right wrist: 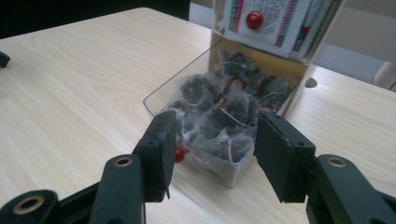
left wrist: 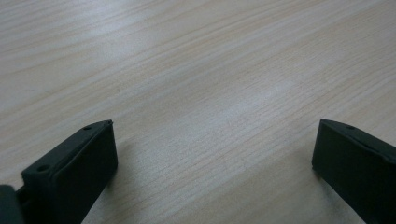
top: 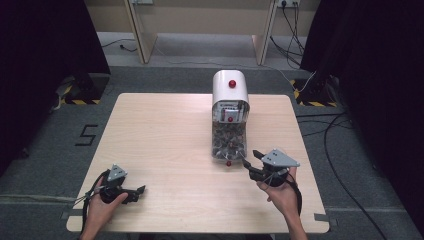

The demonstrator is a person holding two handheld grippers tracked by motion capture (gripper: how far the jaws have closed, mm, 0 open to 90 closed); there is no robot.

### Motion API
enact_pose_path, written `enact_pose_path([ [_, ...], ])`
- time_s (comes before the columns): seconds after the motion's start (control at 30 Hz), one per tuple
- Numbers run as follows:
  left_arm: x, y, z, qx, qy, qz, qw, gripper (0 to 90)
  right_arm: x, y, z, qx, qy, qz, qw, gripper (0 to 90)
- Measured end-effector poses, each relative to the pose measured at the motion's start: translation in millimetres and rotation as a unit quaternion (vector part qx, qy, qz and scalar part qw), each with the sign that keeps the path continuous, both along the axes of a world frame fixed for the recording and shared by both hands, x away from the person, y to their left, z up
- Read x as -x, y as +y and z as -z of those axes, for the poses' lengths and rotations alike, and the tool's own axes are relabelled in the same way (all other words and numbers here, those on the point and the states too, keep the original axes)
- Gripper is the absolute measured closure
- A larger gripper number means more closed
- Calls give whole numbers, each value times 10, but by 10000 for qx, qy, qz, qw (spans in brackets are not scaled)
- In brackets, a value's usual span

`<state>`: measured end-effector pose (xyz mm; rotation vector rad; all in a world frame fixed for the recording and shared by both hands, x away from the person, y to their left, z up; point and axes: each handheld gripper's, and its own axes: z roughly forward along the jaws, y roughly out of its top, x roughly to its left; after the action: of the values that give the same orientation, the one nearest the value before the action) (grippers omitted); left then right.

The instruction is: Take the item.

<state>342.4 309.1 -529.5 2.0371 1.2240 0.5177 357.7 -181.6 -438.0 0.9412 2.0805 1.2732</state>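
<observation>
Here, drawer pulled out, right gripper fingers spread at its front edge.

We hold our left gripper low at the near left, our left hand wrapped around its body, its jaws spread wide and pointing toward the right. Our right gripper sits at the near right, gripped from behind by our right hand, angled forward and to the left. Its jaws stand apart with nothing clamped between them.
</observation>
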Motion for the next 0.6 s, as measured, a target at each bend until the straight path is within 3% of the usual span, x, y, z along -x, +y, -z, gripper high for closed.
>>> enact_pose_path([
  [0.6,0,0,0,0,0,-1,10000,0,30,240,127,127,146,-315,9993,465],
])
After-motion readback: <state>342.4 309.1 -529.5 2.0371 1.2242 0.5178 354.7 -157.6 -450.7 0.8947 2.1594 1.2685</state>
